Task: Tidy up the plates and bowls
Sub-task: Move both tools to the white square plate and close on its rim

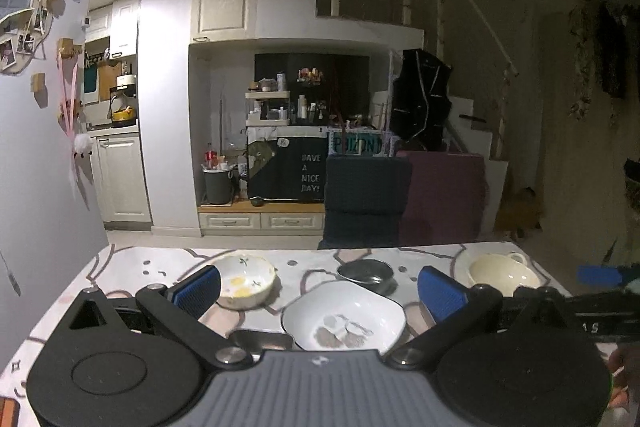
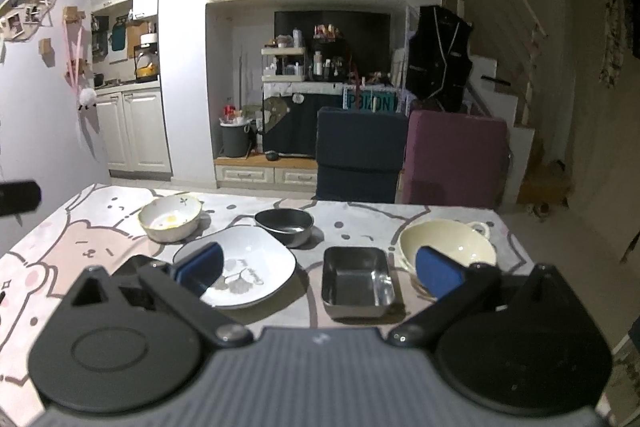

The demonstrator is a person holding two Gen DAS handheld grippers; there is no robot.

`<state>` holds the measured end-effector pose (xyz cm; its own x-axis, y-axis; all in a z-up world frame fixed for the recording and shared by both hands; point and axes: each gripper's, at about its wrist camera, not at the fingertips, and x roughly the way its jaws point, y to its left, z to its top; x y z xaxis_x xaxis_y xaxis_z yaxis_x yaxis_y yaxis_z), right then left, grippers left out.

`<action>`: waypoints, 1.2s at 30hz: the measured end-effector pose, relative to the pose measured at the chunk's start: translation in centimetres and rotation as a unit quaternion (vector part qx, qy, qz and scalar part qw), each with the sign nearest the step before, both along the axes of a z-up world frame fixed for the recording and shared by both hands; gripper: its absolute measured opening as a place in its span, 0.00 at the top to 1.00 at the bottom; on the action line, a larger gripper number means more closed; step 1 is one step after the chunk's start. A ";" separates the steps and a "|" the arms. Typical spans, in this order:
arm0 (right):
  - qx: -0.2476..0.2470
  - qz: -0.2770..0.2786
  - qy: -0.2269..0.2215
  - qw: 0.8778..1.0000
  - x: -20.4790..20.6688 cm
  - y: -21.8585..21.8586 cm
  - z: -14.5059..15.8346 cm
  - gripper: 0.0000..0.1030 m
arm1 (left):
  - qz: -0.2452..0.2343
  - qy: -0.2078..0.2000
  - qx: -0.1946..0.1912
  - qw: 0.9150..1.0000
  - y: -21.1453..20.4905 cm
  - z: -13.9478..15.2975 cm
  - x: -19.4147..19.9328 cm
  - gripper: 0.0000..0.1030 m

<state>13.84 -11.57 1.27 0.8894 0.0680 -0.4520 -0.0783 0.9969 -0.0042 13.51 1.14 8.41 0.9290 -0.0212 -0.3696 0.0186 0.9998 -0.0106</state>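
- Nearest my right gripper (image 2: pixel 318 269), spread wide and empty: small rectangular steel tray (image 2: pixel 357 281), twelve o'clock, long axis running away from me.
- White square-rimmed leaf-print plate (image 2: pixel 240 267) at eleven o'clock.
- Left gripper (image 1: pixel 320 293) likewise released, plate (image 1: pixel 344 317) dead ahead; judged nearer.

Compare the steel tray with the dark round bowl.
The steel tray is rectangular with shiny silver walls; the dark bowl is round and nearly black. The tray sits nearer the camera, right of the white plate; the bowl sits behind the plate. Both look empty, upright and metallic.
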 end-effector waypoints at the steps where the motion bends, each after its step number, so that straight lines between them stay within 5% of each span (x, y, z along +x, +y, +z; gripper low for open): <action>1: 0.005 -0.002 0.006 1.000 0.7 -0.1 -0.2 0.00 | 0.001 0.001 -0.003 1.000 0.1 0.2 0.9 0.00; 12: 0.037 -0.009 0.050 0.998 8.0 0.5 -3.4 0.00 | -0.028 0.045 0.013 0.999 -0.6 -0.6 11.0 0.00; 26: 0.167 -0.036 0.118 0.978 16.2 1.5 -8.2 0.00 | -0.037 0.076 0.060 0.995 -1.1 -7.3 22.7 0.00; 32: 0.256 -0.066 0.190 0.945 18.5 0.9 -12.2 0.02 | -0.052 0.084 0.057 0.993 -0.4 -10.8 25.9 0.00; 36: 0.331 -0.080 0.244 0.908 19.4 0.8 -15.1 0.25 | -0.059 0.106 0.065 0.990 0.1 -13.1 27.9 0.00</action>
<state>33.21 -10.79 -13.87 0.6164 0.3566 -0.7020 0.2362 0.7668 0.5969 41.40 1.23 -4.67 0.8242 -0.0648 -0.5626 0.1468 0.9839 0.1018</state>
